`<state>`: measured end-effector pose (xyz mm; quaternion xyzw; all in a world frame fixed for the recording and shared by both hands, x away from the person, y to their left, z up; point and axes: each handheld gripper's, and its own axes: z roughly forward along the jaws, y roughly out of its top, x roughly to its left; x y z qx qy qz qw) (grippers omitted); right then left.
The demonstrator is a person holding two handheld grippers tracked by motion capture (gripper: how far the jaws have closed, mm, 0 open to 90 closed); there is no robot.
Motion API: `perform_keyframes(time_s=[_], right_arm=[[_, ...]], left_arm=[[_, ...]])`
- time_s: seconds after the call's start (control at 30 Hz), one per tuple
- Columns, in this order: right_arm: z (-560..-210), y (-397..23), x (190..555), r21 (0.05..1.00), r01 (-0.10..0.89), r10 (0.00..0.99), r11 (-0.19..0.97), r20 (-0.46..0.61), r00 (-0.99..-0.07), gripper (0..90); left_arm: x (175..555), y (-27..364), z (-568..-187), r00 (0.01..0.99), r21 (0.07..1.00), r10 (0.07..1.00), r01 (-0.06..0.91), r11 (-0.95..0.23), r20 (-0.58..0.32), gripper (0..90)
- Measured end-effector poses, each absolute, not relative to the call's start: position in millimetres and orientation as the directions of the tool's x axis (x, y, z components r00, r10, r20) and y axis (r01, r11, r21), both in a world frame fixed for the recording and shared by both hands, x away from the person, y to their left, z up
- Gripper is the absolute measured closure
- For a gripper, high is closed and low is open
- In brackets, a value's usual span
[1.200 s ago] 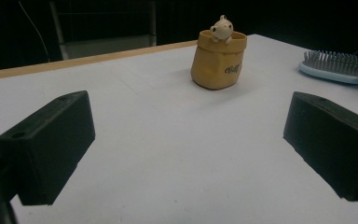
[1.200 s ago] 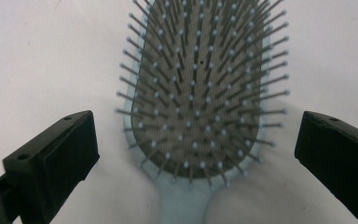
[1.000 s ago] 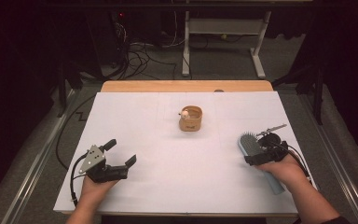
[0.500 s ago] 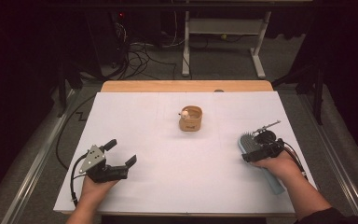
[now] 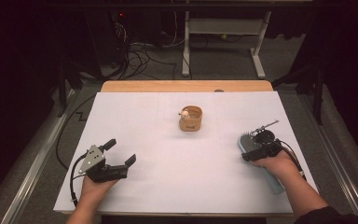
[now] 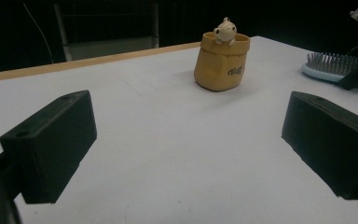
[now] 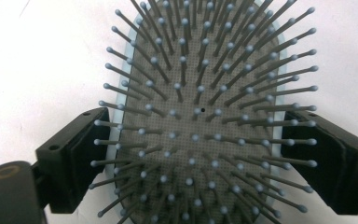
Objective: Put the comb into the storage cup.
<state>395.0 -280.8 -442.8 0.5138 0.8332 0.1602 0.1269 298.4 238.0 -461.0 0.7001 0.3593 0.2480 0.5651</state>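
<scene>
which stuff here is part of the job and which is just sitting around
In the job:
- hairbrush, bristles up, lying flat
- right gripper, fingers astride the brush head, just been closing

Lying about:
- tan pouch with small figure
- left gripper, open, resting on the table

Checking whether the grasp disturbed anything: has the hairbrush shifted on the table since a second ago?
No. The hairbrush lies at the same spot relative to the cup; the right gripper fingers have just been closing around its head.

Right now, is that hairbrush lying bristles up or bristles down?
Bristles up. The hairbrush lies flat on the white table, its ball-tipped pins pointing up toward the camera.
</scene>
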Motion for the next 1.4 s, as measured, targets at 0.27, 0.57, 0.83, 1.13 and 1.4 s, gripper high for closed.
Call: perform_keyframes(time_s=[0.27, 0.57, 0.83, 1.13, 1.4], right_arm=[[-441.9, -279.4, 395.1, 0.394, 0.81, 0.891, 0.433, -0.051, -0.451, 15.7], [-442.0, -278.6, 395.3, 0.394, 0.809, 0.89, 0.436, -0.056, -0.453, 16.6], [-441.4, -276.2, 397.8, 0.365, 0.82, 0.89, 0.441, -0.061, -0.451, 16.3], [-441.5, -276.2, 397.3, 0.369, 0.824, 0.895, 0.43, -0.056, -0.442, 17.6], [-441.6, -277.2, 396.8, 0.376, 0.822, 0.895, 0.428, -0.054, -0.442, 18.5]], left_arm=[[298.2, 237.2, -460.9, 0.621, 0.971, 0.782, 0.217, -0.104, -0.055, 3.8], [298.2, 238.8, -460.6, 0.613, 0.97, 0.788, 0.219, -0.102, -0.055, 4.0], [297.5, 238.3, -460.3, 0.611, 0.971, 0.789, 0.219, -0.098, -0.058, 4.0], [297.9, 238.8, -460.6, 0.607, 0.97, 0.793, 0.22, -0.102, -0.054, 4.1], [298.1, 237.7, -461.0, 0.609, 0.969, 0.791, 0.224, -0.106, -0.054, 4.1]])
